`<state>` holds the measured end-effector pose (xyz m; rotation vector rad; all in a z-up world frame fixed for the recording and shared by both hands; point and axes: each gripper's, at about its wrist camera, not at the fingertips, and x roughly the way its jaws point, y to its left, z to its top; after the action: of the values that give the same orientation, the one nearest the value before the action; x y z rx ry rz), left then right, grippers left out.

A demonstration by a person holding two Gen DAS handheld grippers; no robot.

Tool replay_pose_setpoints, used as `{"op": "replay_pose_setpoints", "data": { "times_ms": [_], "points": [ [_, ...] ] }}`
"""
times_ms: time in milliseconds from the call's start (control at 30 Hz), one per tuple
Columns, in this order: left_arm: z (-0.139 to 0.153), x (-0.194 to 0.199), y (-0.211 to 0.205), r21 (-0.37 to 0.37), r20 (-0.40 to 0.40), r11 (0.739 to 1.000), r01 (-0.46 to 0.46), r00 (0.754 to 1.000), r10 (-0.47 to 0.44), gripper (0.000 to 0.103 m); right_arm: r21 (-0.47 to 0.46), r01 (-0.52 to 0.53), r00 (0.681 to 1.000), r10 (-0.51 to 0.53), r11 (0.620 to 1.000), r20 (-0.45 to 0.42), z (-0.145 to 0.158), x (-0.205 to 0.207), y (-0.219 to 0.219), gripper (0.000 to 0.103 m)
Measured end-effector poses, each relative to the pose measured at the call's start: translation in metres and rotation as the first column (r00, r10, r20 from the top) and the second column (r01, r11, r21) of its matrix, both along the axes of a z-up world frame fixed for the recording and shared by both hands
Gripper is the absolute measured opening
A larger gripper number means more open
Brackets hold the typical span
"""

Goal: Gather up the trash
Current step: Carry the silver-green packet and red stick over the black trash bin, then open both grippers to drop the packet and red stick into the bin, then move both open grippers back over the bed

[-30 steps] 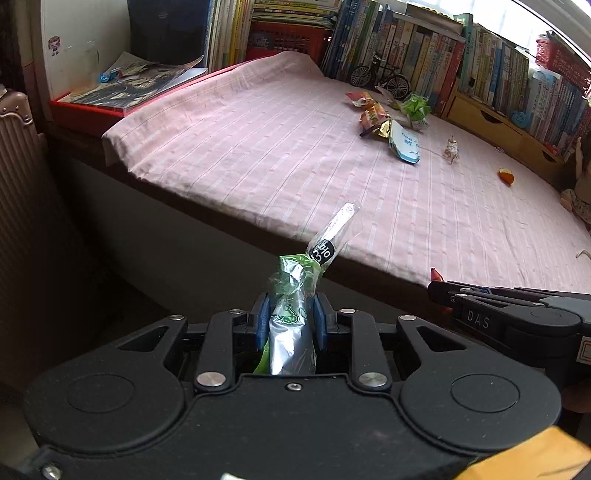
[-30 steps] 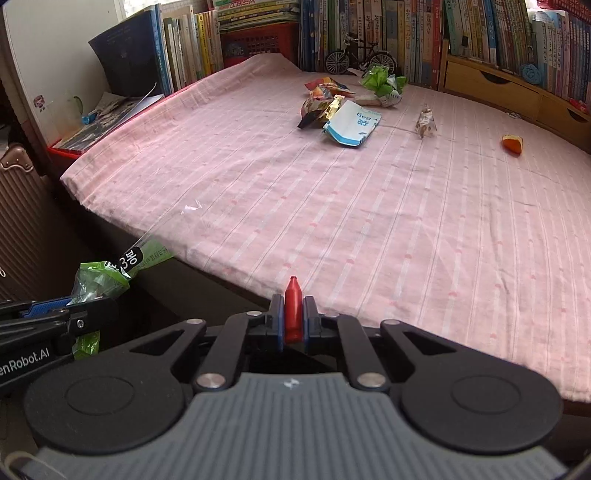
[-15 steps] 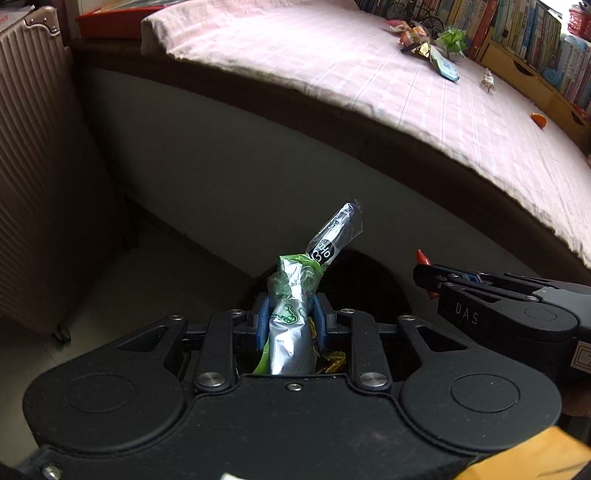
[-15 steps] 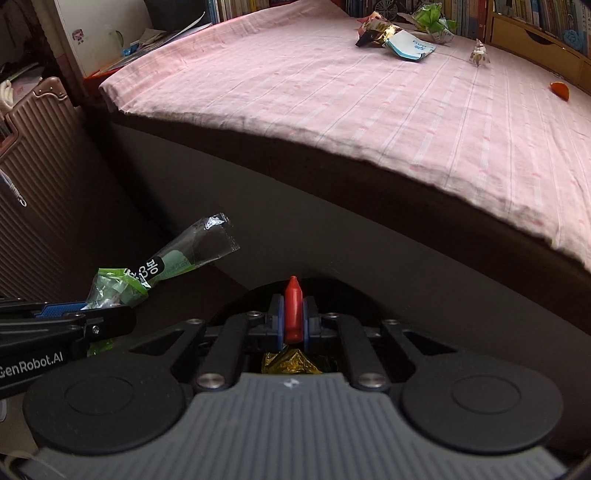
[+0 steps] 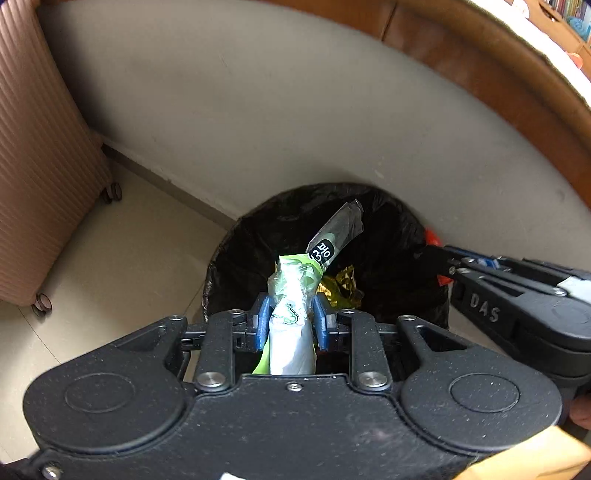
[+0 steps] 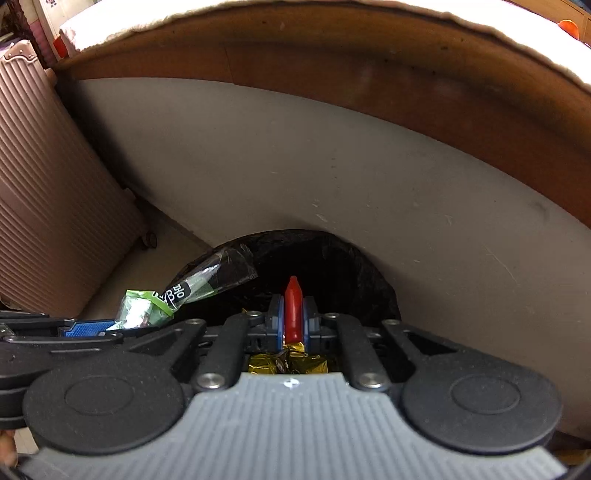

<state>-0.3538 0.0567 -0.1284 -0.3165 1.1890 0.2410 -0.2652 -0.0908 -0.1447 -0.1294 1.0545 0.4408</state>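
My left gripper [image 5: 290,314] is shut on a green and silver snack wrapper [image 5: 291,295], whose clear end with a black label sticks up over the bin. My right gripper [image 6: 293,314] is shut on a small red wrapper [image 6: 293,308]. Both hang just above a round bin lined with a black bag [image 5: 258,236], also the black bag [image 6: 347,258] in the right wrist view. A crumpled gold foil wrapper [image 5: 341,286] lies inside the bin. The right gripper [image 5: 439,258] shows at the bin's right rim, and the green wrapper [image 6: 147,306] at the left in the right wrist view.
A pinkish ribbed suitcase [image 5: 40,155] on wheels stands to the left on the tiled floor [image 5: 122,266]. Behind the bin rises the grey bed base [image 5: 295,110] with a brown wooden edge [image 5: 480,48]; the pink sheet [image 6: 332,7] lies above it.
Both grippers have come down from bed height to just over the bin, tilting downward. The bed top has slid out of view and the bin now fills the middle. Both wrappers stay gripped.
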Motion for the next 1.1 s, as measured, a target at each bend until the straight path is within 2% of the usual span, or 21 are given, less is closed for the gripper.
{"op": "replay_pose_setpoints", "data": {
  "times_ms": [100,133,167,233,267,300,400,567,733,867,933,1100],
  "points": [
    [-0.007,0.003,-0.002,-0.004,-0.021,1.0,-0.001,1.0,0.001,0.024,-0.003,0.0,1.0,0.0,1.0,0.002,-0.002,0.003,-0.001,0.014],
    [-0.007,0.007,-0.004,-0.004,-0.028,1.0,-0.001,1.0,0.001,0.027,-0.001,0.0,1.0,0.0,1.0,0.004,-0.001,0.004,-0.002,0.015],
    [-0.008,0.009,-0.005,-0.005,-0.031,1.0,0.0,1.0,0.0,0.036,0.002,0.0,1.0,0.0,1.0,0.005,0.0,0.005,-0.003,0.015],
    [-0.007,0.01,-0.006,-0.002,-0.024,1.0,-0.001,1.0,0.001,0.048,0.001,0.004,1.0,-0.004,1.0,0.014,0.003,0.005,-0.001,0.023],
    [-0.007,0.009,-0.006,0.003,-0.019,1.0,0.002,1.0,-0.002,0.05,0.003,0.005,1.0,-0.005,1.0,0.018,0.004,0.004,-0.001,0.028],
    [-0.008,0.008,-0.004,0.008,-0.014,1.0,0.008,1.0,-0.008,0.051,0.004,0.007,1.0,-0.007,1.0,0.019,0.005,0.004,-0.002,0.04],
    [-0.006,0.01,-0.002,0.019,-0.007,1.0,0.009,1.0,-0.009,0.06,0.011,0.015,1.0,-0.015,1.0,0.025,0.008,0.006,-0.005,0.05],
    [0.005,0.014,0.003,0.021,0.015,1.0,-0.01,1.0,0.01,0.074,0.022,0.022,0.999,-0.023,1.0,0.036,0.014,0.011,-0.006,0.057],
    [0.023,0.021,0.008,0.045,0.051,0.999,-0.006,0.999,0.004,0.076,0.04,0.029,0.998,-0.032,0.999,0.06,0.027,0.016,-0.008,0.06],
    [0.052,0.023,0.012,0.062,0.111,0.998,0.013,0.994,-0.02,0.078,0.07,0.011,0.993,-0.019,0.997,0.117,0.049,0.014,-0.01,0.061],
    [0.076,0.02,0.016,0.081,0.164,0.997,0.006,0.986,-0.019,0.083,0.096,-0.005,0.988,-0.01,0.995,0.154,0.068,0.011,-0.011,0.064],
    [0.141,0.031,0.03,0.071,0.286,0.997,-0.016,0.958,-0.005,0.087,0.157,-0.007,0.969,-0.032,0.988,0.245,0.123,0.012,-0.023,0.066]
  ]
}}
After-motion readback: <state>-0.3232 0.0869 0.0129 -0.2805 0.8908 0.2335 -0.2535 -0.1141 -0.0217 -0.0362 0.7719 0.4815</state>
